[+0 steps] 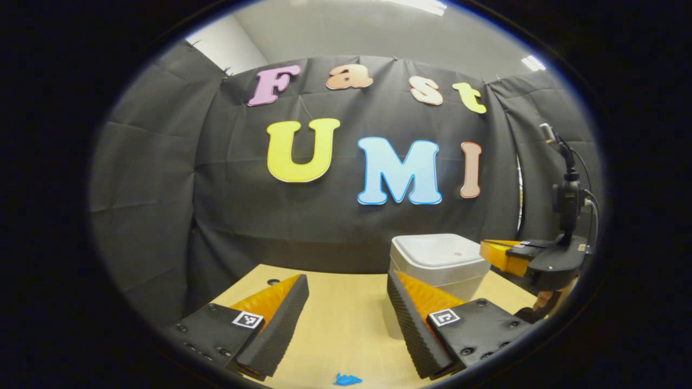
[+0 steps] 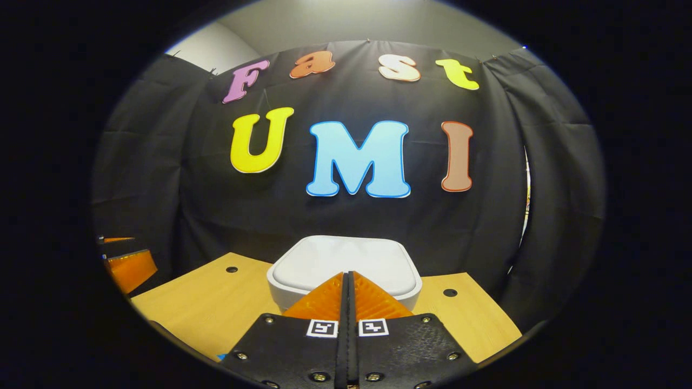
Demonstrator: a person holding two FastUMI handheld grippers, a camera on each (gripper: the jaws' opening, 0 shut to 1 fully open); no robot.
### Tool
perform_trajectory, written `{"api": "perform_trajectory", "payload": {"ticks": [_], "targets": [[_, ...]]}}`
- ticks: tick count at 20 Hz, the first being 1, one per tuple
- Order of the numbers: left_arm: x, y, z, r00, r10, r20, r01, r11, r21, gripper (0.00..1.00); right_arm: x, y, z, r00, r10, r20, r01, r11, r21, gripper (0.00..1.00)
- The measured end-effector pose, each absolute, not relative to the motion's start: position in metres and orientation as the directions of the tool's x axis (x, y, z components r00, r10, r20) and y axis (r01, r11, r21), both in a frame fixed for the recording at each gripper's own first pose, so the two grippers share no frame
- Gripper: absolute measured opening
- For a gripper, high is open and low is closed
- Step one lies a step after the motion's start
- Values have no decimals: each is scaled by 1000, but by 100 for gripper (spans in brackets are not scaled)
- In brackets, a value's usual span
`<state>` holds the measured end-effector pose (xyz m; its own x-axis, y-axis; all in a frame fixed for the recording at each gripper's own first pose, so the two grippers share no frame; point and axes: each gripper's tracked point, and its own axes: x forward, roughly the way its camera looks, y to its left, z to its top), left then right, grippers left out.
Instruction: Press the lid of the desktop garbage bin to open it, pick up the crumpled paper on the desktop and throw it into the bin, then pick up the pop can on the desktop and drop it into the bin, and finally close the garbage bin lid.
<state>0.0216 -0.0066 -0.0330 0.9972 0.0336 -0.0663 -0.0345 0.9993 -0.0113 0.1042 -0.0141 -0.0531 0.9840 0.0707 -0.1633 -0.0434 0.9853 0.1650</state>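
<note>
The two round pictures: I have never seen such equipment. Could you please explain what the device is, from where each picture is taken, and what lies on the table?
A person holds two hand-held grippers, each carrying a camera. The left gripper view looks past the left gripper, its fingers open and holding nothing. The right gripper view looks past the right gripper, fingers shut together, empty, pointing at the closed lid of the white bin. The bin stands on a wooden table. A small blue scrap lies near the left gripper.

Both grippers, left (image 1: 346, 319) and right (image 2: 348, 294), have ribbed wedge fingers (image 1: 275, 319) on black screwed plates with small square black-and-white markers (image 2: 322, 328).
</note>
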Motion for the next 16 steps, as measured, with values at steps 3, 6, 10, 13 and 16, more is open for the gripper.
{"api": "perform_trajectory", "payload": {"ticks": [3, 6, 10, 13, 16], "targets": [[19, 0, -34, 996, 52, -69, -54, 998, -28, 96, 118, -21, -59, 983, 54, -175, -25, 986, 164, 0], [17, 4, -39, 994, 70, -78, -73, 996, -44, 96, 124, -25, -66, 981, 43, -191, -13, 987, 159, 0], [16, 10, -43, 992, 84, -89, -89, 994, -56, 96, 127, -24, -72, 979, 68, -191, -36, 985, 169, 0], [21, 10, -47, 991, 88, -97, -95, 993, -65, 96, 126, -24, -75, 979, 69, -191, -54, 995, 83, 0], [23, 10, -47, 991, 89, -96, -96, 993, -72, 95, 127, -26, -77, 981, 33, -189, -26, 999, 43, 0]]}}
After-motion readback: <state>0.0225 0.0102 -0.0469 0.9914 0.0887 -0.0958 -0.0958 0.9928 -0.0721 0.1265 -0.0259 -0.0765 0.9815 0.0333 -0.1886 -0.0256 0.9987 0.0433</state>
